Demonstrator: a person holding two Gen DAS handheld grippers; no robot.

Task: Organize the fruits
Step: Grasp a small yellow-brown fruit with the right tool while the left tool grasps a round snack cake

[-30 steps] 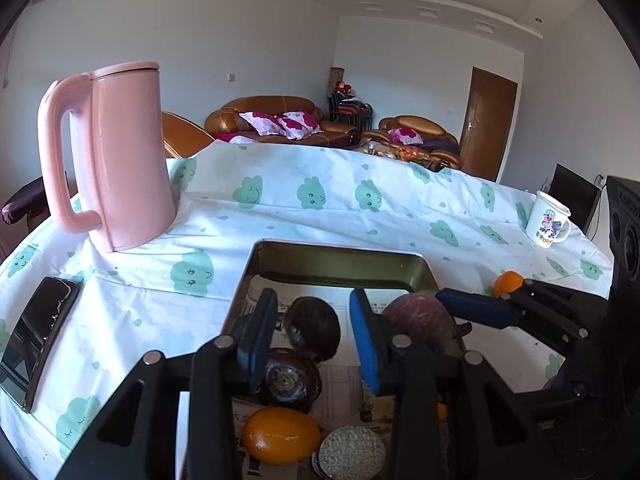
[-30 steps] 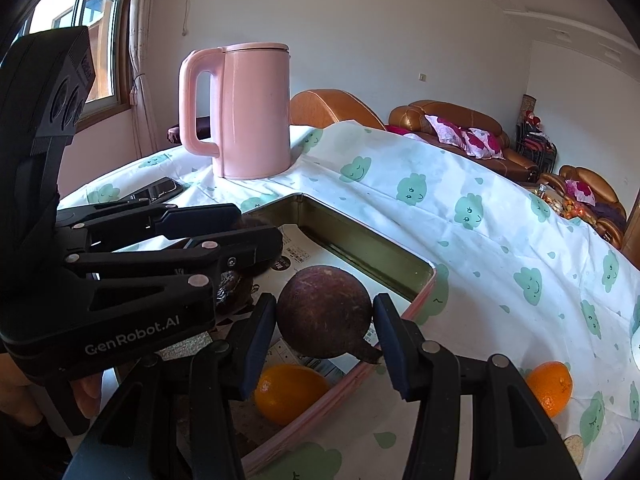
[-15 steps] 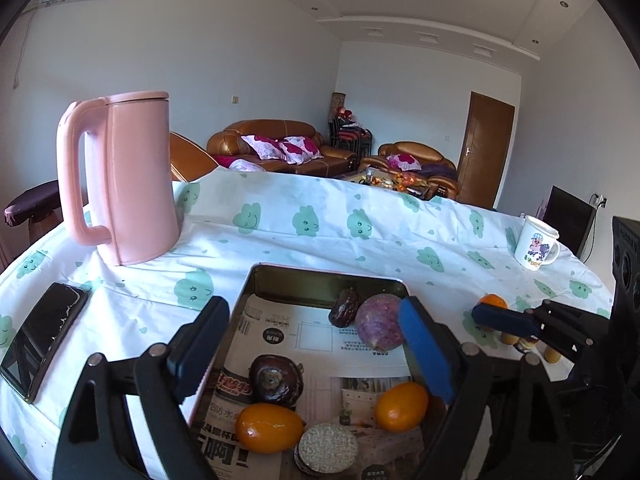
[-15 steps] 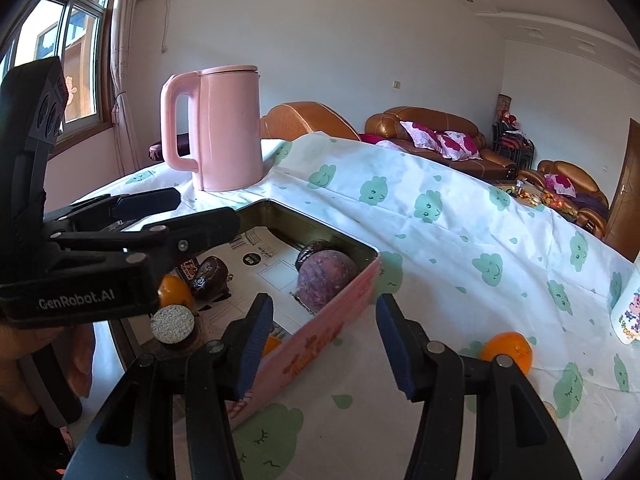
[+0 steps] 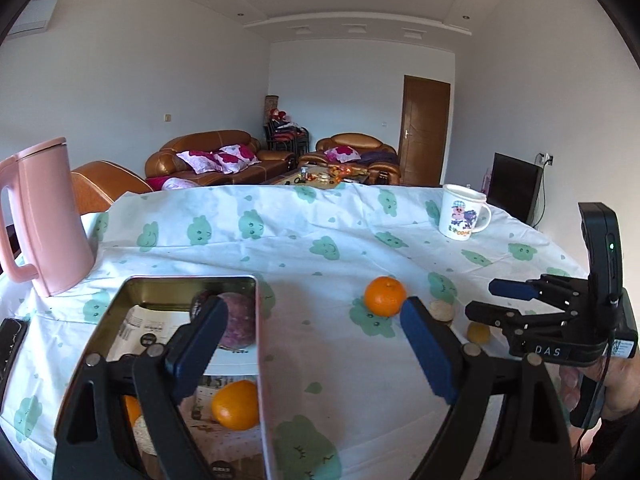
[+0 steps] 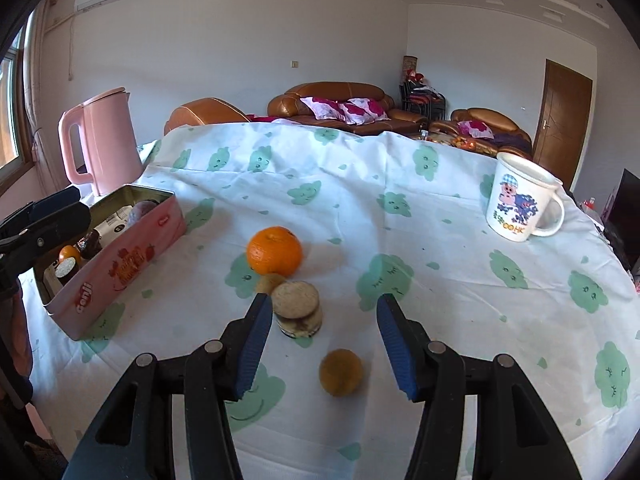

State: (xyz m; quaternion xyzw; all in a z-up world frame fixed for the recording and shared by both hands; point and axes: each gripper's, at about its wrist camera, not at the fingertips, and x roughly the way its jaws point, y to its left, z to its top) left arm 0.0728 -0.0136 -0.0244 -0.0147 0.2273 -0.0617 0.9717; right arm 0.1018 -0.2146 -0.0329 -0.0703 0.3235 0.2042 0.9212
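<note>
- Left wrist view: the left gripper [image 5: 308, 344], clamped around fruit a second ago, now stands spread and empty above the tin [image 5: 256, 292], where the purple fruit [image 5: 238, 320] newly lies.
- The right gripper [image 6: 320, 340], spread and empty, has swung over the small yellow fruit [image 6: 341, 372]; an orange [image 6: 274, 251] waits beyond.
- Cloud-print tablecloth [image 6: 400, 240]; kettle [image 6: 102, 144] at the far left edge, sofas behind.

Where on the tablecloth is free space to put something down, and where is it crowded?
Bare cloth lies between the pink tin and the orange, and in the wide stretch between the orange and the cartoon mug. It is crowded just in front of the orange: stacked round biscuits and a small yellowish fruit sit close together there.
</note>
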